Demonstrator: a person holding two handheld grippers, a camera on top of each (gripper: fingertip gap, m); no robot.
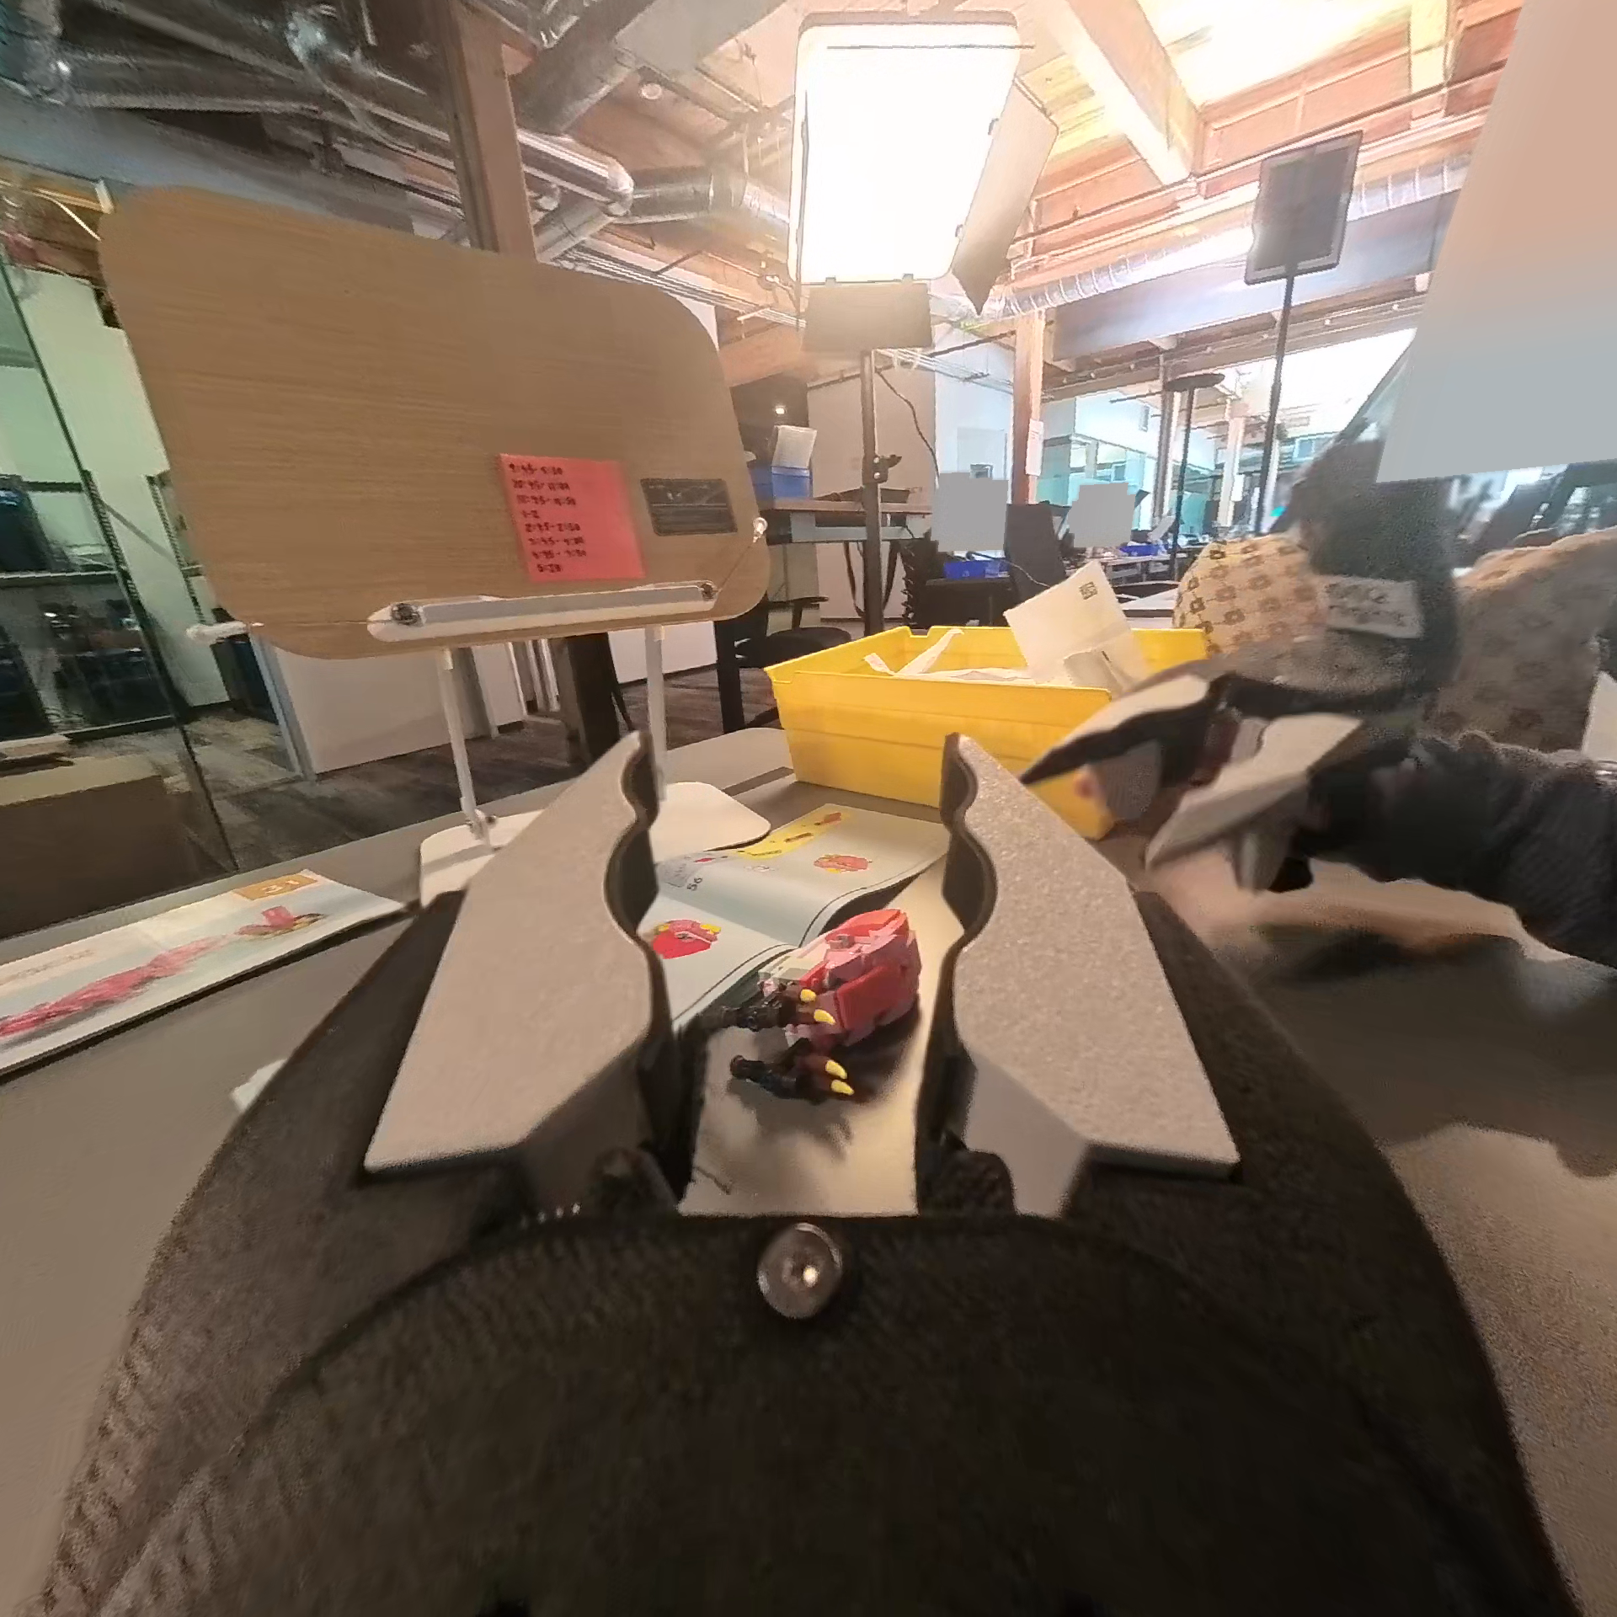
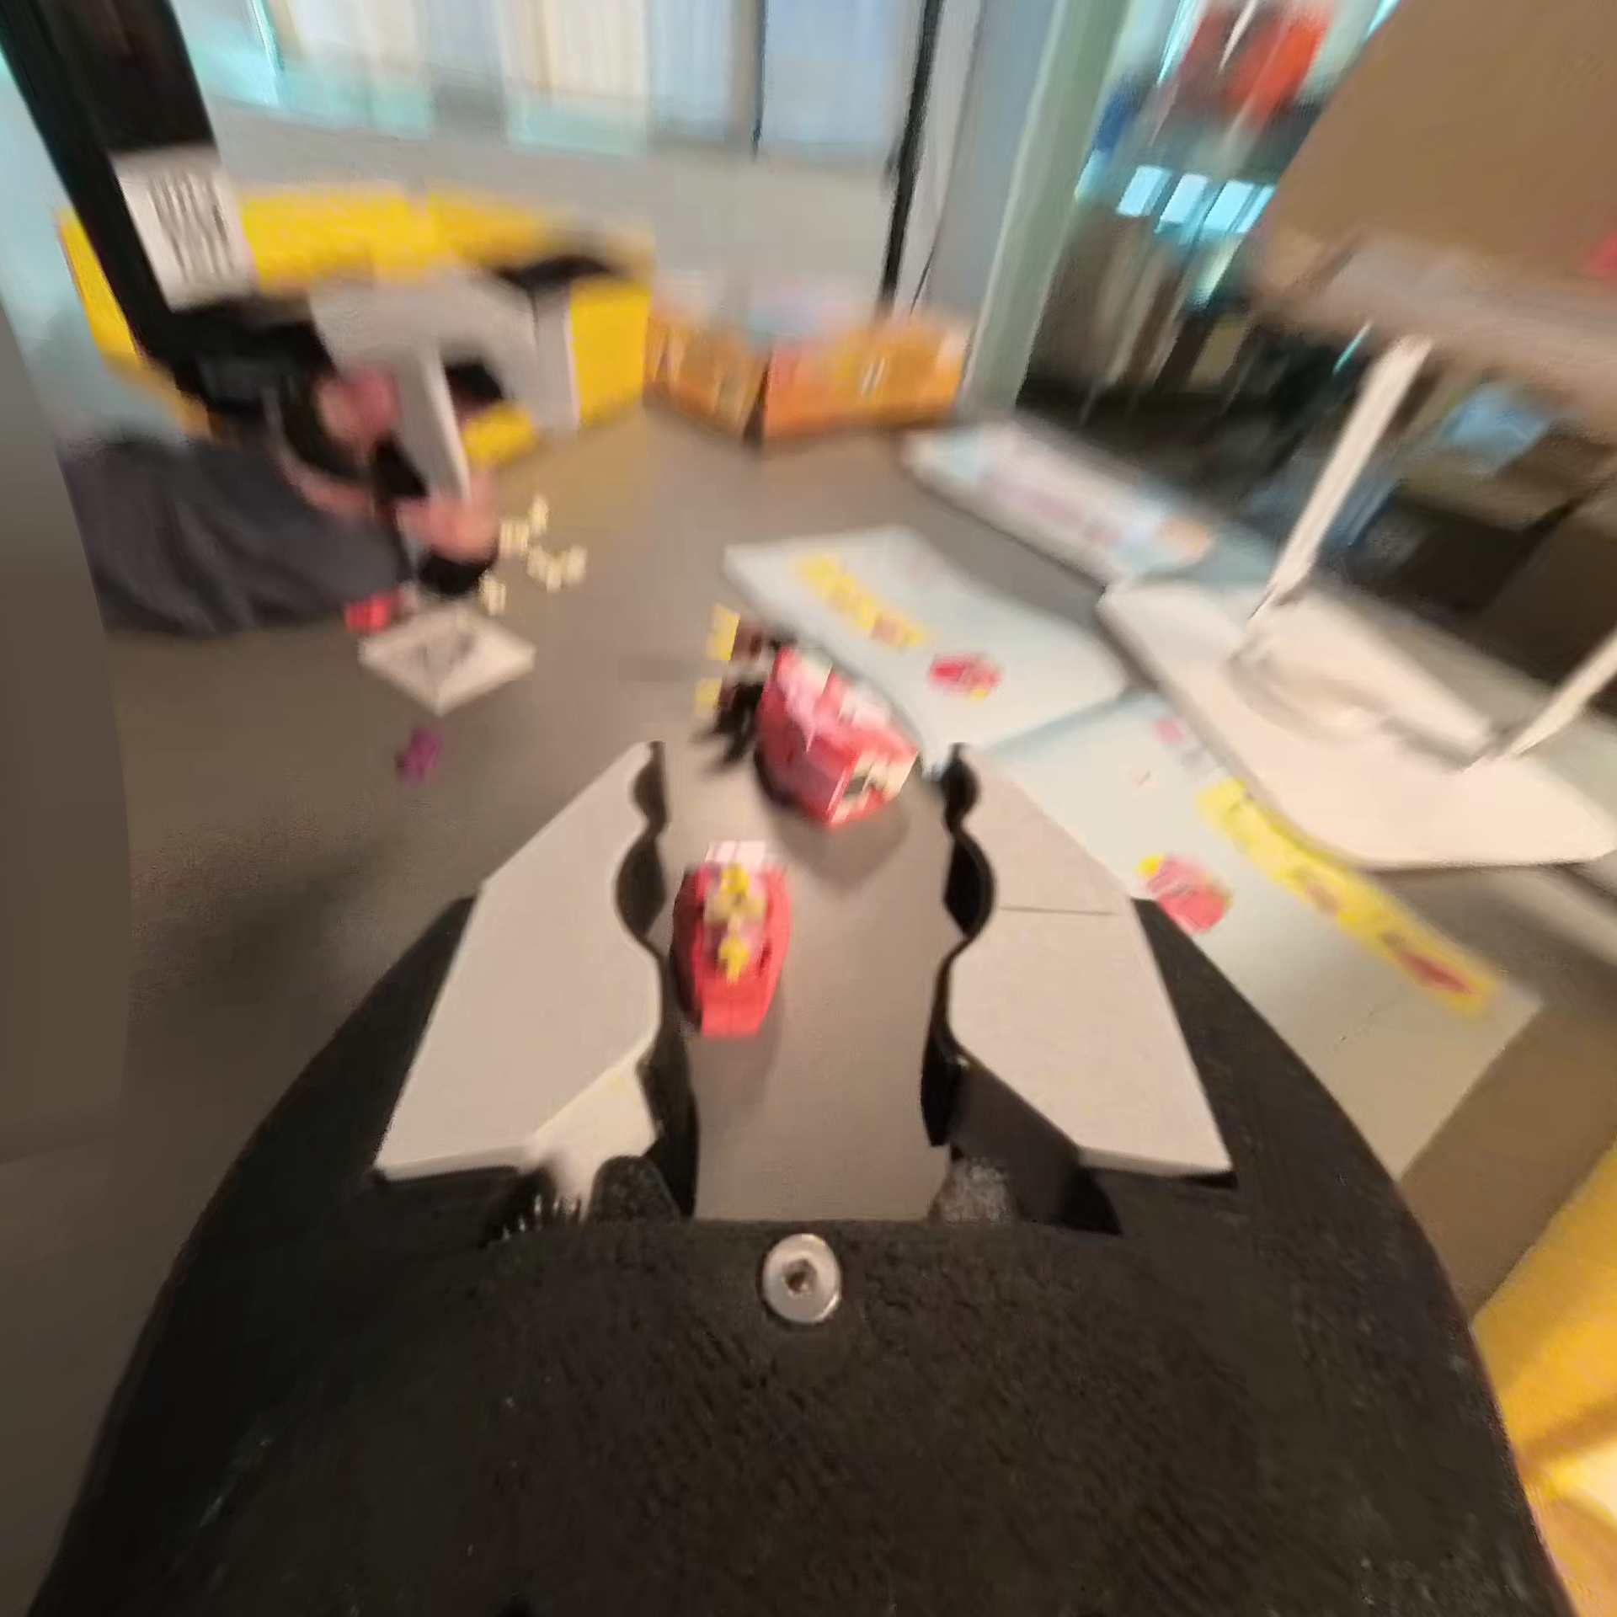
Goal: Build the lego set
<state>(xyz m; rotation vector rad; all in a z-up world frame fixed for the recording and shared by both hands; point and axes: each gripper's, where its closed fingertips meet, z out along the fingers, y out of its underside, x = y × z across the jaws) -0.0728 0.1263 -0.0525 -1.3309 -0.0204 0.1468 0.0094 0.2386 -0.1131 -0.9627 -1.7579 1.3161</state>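
Wooden tilted board (image 1: 420, 420) on a white stand, pink note (image 1: 570, 528) stuck to it, yellow bin (image 1: 910, 726) holding white papers, bright studio lamp (image 1: 901, 140) behind, open booklets (image 1: 787, 884) spread on the grey desk (image 1: 157, 1137)

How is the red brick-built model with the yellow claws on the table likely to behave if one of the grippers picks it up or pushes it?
The red brick model looks small and plastic, so probably light and stiff. Its thin dark limbs with yellow claws stick out, so they may bend or snap off under a squeeze. It lies on the smooth grey table, so a push would likely slide it rather than roll it.
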